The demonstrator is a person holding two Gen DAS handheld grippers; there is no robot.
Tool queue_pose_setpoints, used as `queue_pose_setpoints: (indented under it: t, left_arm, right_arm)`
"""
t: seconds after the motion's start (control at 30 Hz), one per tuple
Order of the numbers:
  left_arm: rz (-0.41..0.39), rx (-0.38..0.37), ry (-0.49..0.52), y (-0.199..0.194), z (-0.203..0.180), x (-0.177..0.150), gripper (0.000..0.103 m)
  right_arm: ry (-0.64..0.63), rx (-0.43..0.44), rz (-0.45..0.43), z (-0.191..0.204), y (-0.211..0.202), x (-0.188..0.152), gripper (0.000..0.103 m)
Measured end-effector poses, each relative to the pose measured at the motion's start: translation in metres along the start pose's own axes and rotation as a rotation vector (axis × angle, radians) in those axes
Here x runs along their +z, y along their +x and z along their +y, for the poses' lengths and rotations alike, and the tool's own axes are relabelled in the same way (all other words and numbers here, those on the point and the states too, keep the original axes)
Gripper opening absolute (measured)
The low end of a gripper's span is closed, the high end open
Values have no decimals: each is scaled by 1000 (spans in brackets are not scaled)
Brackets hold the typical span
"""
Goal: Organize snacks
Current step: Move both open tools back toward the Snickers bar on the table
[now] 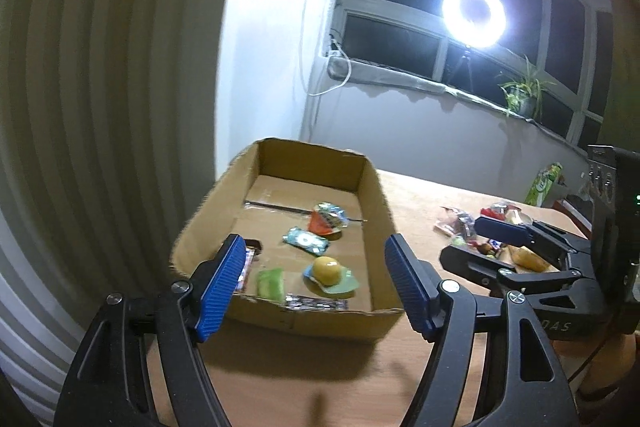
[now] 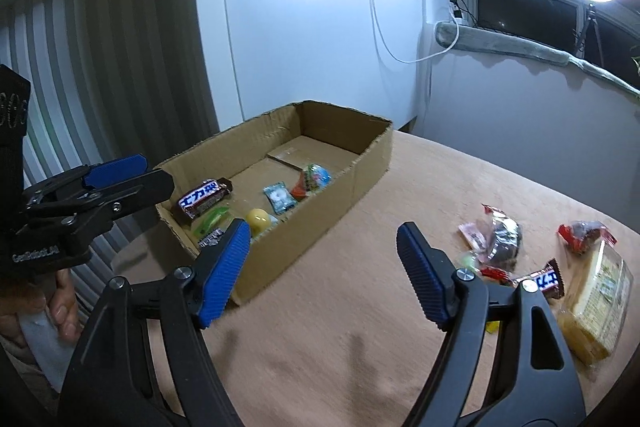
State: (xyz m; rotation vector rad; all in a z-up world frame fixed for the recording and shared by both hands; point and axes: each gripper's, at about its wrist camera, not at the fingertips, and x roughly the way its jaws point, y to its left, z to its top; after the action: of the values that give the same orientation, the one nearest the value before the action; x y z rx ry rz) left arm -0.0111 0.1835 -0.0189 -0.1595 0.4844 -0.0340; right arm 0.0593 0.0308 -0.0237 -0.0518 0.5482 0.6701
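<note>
An open cardboard box point(image 1: 376, 191) point(image 2: 372, 163) sits on the tan table and holds several snacks: a yellow jelly cup point(image 1: 327, 269) point(image 2: 258, 218), a teal candy packet point(image 1: 306, 240) point(image 2: 279, 198), a Snickers bar point(image 2: 204, 201), a green candy point(image 1: 271, 283) and a red-and-blue packet point(image 1: 326, 219). My left gripper point(image 1: 316, 287) is open and empty above the box's near end. My right gripper point(image 2: 324, 275) is open and empty over the table beside the box. A pile of loose snacks point(image 2: 496, 243) lies to its right, with a small Snickers point(image 2: 546, 280) and a yellow wafer pack point(image 2: 596, 303).
The right gripper also shows at the right of the left wrist view point(image 1: 516, 247), over the snack pile. A ring light point(image 1: 474, 12) stands by the window. A green carton point(image 1: 544, 183) stands at the table's far edge. A white cabinet point(image 2: 300, 19) is behind the box.
</note>
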Motion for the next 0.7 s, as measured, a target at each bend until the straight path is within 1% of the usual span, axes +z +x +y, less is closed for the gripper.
queue_pose_setpoints:
  t: [0.17,0.33,0.4,0.5,0.6,0.7]
  left_arm:
    - [6,-36,41,1,-24,0,72]
    - [33,-86,81,10,-51,-4,73]
    - [55,-106,98,16,-63,-8,77]
    - [87,-143,125,28,-82,-15,78]
    - [127,-185,145,40,-99,-23,78]
    - [153,-205,159,48,-109,-27,78]
  right_arm:
    - [63,-43,28,-28,-4,-7,78]
    - [196,-117,102,-88,5,-20,79]
    - [244,-139,132,-110,11,-25,79]
    - [338,-124,170,-140,18,-33,80]
    - [339,-146,186,-152,18,-32,80]
    - [315,-174,205,-161,19,-31,80]
